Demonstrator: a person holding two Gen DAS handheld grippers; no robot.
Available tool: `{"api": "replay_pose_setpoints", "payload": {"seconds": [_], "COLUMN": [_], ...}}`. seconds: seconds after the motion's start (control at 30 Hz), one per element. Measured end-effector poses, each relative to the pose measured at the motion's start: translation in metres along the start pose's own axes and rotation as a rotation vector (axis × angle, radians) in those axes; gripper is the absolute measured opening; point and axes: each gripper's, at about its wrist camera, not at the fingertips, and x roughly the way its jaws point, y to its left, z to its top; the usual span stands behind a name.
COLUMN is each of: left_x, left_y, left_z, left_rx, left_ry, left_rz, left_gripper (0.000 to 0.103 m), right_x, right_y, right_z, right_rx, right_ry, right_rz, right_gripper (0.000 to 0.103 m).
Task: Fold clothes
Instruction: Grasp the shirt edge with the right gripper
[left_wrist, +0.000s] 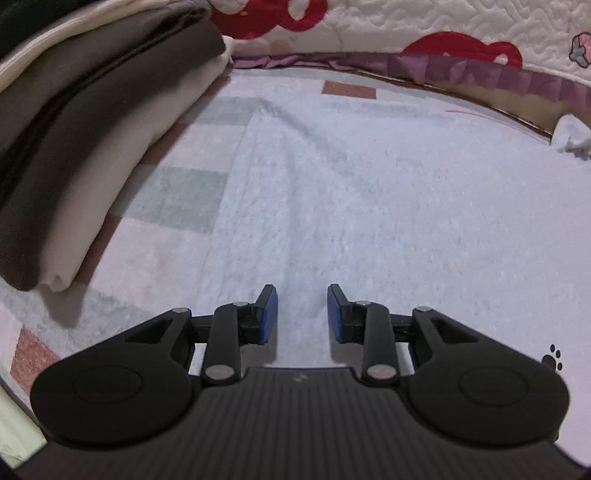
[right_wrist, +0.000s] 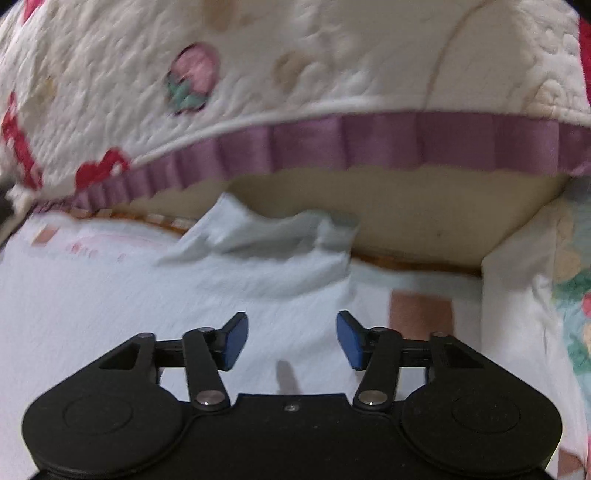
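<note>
Both jaws released, the left gripper (left_wrist: 302, 309) and right gripper (right_wrist: 291, 341) hover over a pale garment (left_wrist: 369, 206) spread flat, whose rumpled far corner (right_wrist: 280, 240) could, if ignored, skew the fold.

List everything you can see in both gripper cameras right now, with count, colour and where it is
light blue garment: one, pale blue, spread flat on the bed under both grippers; far corner rumpled in the right view
folded clothes stack: one pile, brown and cream layers, left of the garment
checked bed sheet: one, white with green and rust squares, beneath everything
quilt: one, cream with red and strawberry prints, purple ruffle, behind the bed
left gripper: one, black with blue pads, open above the garment
right gripper: one, same colours, open, empty
</note>
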Motion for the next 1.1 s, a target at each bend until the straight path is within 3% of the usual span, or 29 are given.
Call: {"api": "replay_pose_setpoints", "payload": {"seconds": [0.07,0.13,0.2,0.27,0.33,0.43,0.5,0.6,0.67,0.7,0.97,1.1], "left_x": [0.000,0.002,0.004,0.002,-0.003,-0.022,-0.034,-0.034,-0.035,-0.035,-0.043,-0.047], "left_y": [0.002,0.005,0.014,0.025,0.039,0.053,0.061,0.053,0.048,0.045,0.024,0.016], "left_z": [0.001,0.004,0.006,0.005,0.003,-0.009,-0.017,-0.017,-0.017,-0.017,-0.015,-0.016], "left_rx": [0.018,0.018,-0.002,-0.050,-0.123,-0.205,-0.280,-0.287,-0.291,-0.294,-0.293,-0.314], "left_ry": [0.003,0.002,-0.001,0.002,0.011,-0.010,-0.040,-0.048,-0.053,-0.056,-0.088,-0.101], "left_rz": [0.038,0.084,0.145,0.180,0.192,0.169,0.095,0.057,0.032,0.019,-0.060,-0.086], "left_gripper": [0.033,0.033,0.033,0.042,0.041,0.039,0.039,0.040,0.040,0.040,0.041,0.041], "right_x": [0.007,0.024,0.049,0.069,0.080,0.093,0.106,0.119,0.120,0.116,0.020,-0.056], "right_y": [-0.013,-0.022,-0.021,-0.034,-0.040,-0.040,-0.038,-0.034,-0.027,-0.022,0.040,0.071], "right_z": [0.013,0.026,0.037,0.042,0.045,0.046,0.044,0.037,0.032,0.031,0.026,-0.016], "right_rx": [0.051,0.052,-0.061,0.010,0.059,0.081,0.083,0.104,0.081,0.064,-0.197,-0.366], "right_ry": [-0.013,0.009,0.041,0.073,0.075,0.080,0.102,0.086,0.033,0.005,-0.247,-0.349], "right_rz": [0.018,0.020,-0.084,-0.073,-0.049,-0.036,-0.055,-0.059,-0.046,-0.041,-0.037,0.017], "right_gripper": [0.063,0.070,0.072,0.072,0.072,0.072,0.072,0.073,0.054,0.007,0.005,0.005]}}
